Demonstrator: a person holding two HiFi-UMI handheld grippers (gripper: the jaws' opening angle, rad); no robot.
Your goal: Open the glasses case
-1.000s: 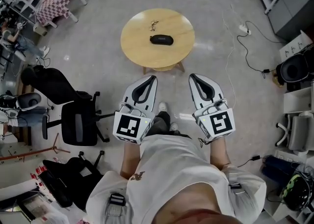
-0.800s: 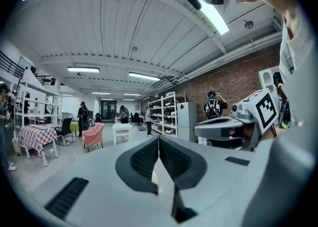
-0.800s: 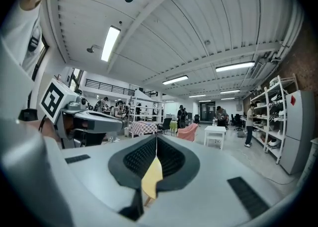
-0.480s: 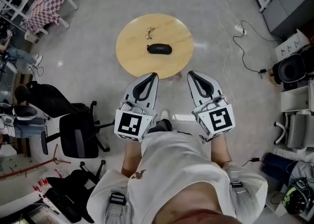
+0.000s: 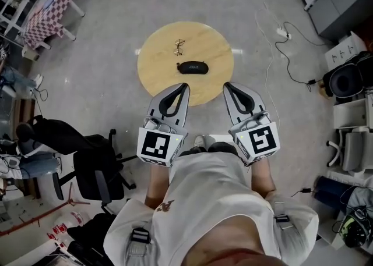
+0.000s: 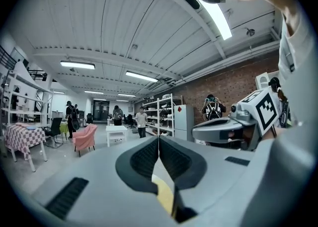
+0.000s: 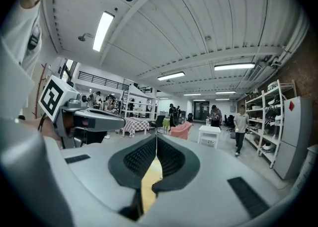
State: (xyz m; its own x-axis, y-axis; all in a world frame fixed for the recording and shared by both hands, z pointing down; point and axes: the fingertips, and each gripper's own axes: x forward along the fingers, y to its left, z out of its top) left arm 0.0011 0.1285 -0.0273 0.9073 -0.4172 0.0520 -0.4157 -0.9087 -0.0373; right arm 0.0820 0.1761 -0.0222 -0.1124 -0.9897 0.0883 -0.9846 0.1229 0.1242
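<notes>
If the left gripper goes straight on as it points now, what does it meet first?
Probably nothing near: the left gripper points level above the round table; depth is unclear.

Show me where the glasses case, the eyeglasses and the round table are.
glasses case (image 5: pixel 193 68), head view, middle of its black shell.
eyeglasses (image 5: pixel 180 45), head view, middle of the frame.
round table (image 5: pixel 156 64), head view, bare wood left of the case.
</notes>
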